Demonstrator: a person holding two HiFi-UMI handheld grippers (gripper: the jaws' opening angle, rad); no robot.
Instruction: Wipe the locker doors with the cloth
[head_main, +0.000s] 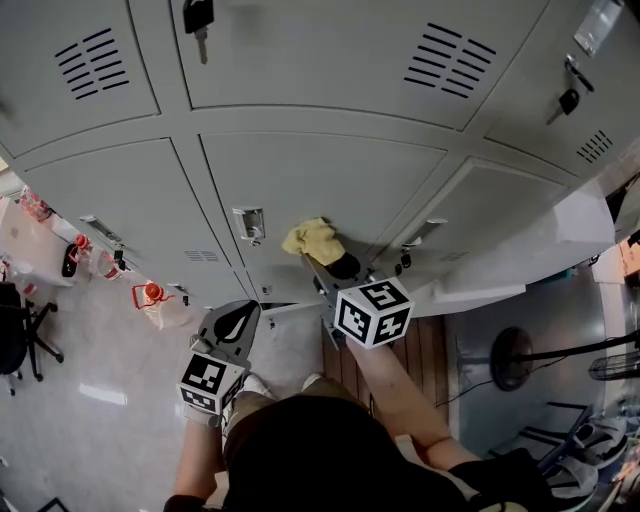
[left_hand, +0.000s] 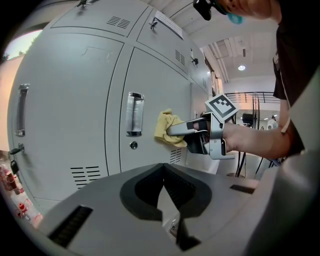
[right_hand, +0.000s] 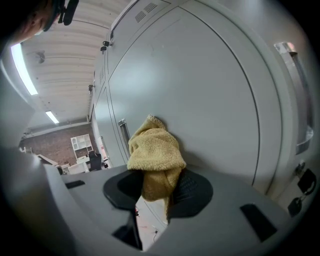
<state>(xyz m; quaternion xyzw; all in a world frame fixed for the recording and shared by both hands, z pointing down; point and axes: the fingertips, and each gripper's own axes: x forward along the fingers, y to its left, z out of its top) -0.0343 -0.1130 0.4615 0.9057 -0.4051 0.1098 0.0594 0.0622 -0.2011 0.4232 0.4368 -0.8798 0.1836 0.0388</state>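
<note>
Cloth (head_main: 313, 238) against locker door (head_main: 330, 180), right of handle (head_main: 249, 223)

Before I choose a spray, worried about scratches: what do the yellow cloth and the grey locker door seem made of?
The fluffy yellow cloth looks like fleece or microfibre: nubbly pile, soft folds. The pale grey locker door looks like painted sheet metal: smooth satin coat, soft sheen; which metal, I cannot tell.
</note>
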